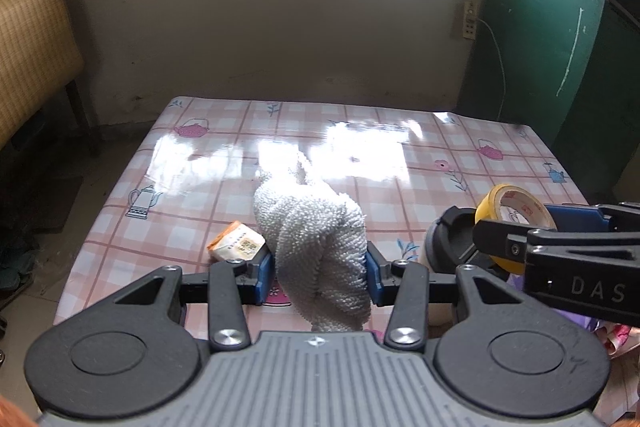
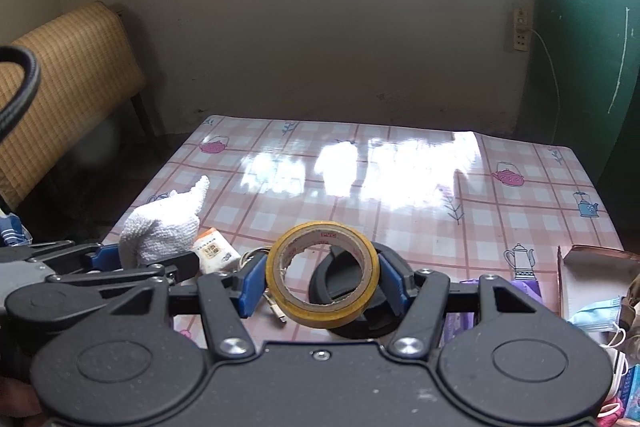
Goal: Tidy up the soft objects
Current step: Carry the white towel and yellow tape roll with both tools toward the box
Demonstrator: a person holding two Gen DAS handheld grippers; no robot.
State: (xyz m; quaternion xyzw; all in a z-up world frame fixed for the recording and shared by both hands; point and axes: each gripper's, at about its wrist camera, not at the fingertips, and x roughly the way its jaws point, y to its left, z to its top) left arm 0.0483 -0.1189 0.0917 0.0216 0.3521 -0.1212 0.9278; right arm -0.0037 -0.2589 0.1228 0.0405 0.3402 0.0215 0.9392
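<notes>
My left gripper point(image 1: 320, 273) is shut on a white fluffy towel point(image 1: 316, 227), which bulges up between the blue pads and hangs below them, above the near part of the table. The towel also shows in the right wrist view point(image 2: 164, 227), with the left gripper point(image 2: 148, 259) at the lower left. My right gripper point(image 2: 322, 281) is shut on a yellow tape roll point(image 2: 322, 275), held tilted above a black round lid point(image 2: 352, 291). In the left wrist view the tape roll point(image 1: 516, 215) and right gripper point(image 1: 532, 223) are at the right.
The table has a pink checked cloth point(image 1: 360, 147) with glare. A small orange-white packet point(image 1: 236, 245) lies near the towel. A keyring point(image 2: 256, 253), purple packets point(image 2: 520, 287), a cardboard box point(image 2: 592, 279) and a face mask point(image 2: 600, 315) lie at the near right. A chair point(image 2: 60, 87) stands left.
</notes>
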